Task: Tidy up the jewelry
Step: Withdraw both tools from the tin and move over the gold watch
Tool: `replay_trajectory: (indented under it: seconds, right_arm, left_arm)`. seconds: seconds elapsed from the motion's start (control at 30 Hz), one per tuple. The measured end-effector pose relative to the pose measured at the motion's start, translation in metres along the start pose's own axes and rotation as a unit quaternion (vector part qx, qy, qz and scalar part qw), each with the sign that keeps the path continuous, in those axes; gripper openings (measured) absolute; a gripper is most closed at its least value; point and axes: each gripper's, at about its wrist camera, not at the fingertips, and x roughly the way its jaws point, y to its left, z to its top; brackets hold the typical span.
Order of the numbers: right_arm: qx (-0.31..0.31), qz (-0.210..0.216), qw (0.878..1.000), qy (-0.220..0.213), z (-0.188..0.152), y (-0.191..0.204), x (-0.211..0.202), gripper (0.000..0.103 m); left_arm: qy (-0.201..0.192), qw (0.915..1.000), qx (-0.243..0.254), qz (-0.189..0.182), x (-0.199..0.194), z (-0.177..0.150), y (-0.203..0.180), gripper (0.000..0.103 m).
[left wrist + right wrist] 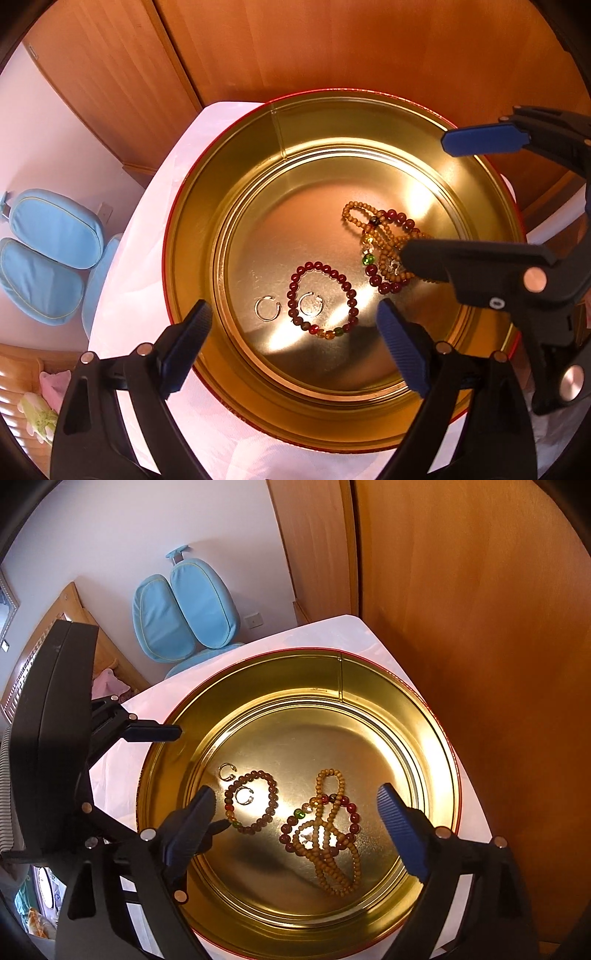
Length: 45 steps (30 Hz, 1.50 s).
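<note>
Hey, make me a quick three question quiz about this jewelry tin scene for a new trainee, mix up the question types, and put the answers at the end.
1. True or false: both silver rings lie inside the loop of the dark red bracelet.
2. Multiple choice: the long tan bead strand lies tangled with A) a second red bead bracelet, B) a watch, C) a silver chain.
3. Fill in: all the jewelry lies in a round ____-coloured tin.

Key:
1. False. One silver ring is inside the loop, the other ring lies outside it.
2. A.
3. Gold.
</note>
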Motion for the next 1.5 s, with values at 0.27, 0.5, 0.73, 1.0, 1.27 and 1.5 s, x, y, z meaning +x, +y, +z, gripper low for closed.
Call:
replay_trajectory:
  seconds: [0.27,0.5,0.73,1.0,1.27,1.5]
  right_arm:
    - [0.022,0.002,1.000,-0.012,-0.006,-0.001,-0.007,0.092]
    - [0.070,0.018,0.994,-0.084,-0.018,0.000,-0.033,0.092]
    - [0.059,0.070,0.981,-0.172,-0.034,0.030,-0.062,0.093]
    - [-0.006,0.107,0.980,-0.170,-0.037,0.085,-0.055,0.093]
    - [-0.109,0.144,0.971,-0.156,-0.043,0.146,-0.039,0.093]
    - [-0.189,0.164,0.961,-0.117,-0.055,0.199,-0.012,0.093]
  left_arm:
    - [-0.010,0.9999,0.002,-0.009,-0.014,-0.013,0.010,0.088]
    - [-0.061,0.9971,-0.044,0.012,-0.055,-0.042,0.039,0.088]
    - [-0.163,0.9801,-0.112,0.013,-0.110,-0.091,0.064,0.088]
    - [-0.180,0.9598,-0.209,0.051,-0.138,-0.175,0.098,0.088]
    - [-0.191,0.9253,-0.321,0.065,-0.161,-0.265,0.129,0.088]
    - [-0.159,0.9158,-0.354,0.102,-0.158,-0.317,0.136,0.088]
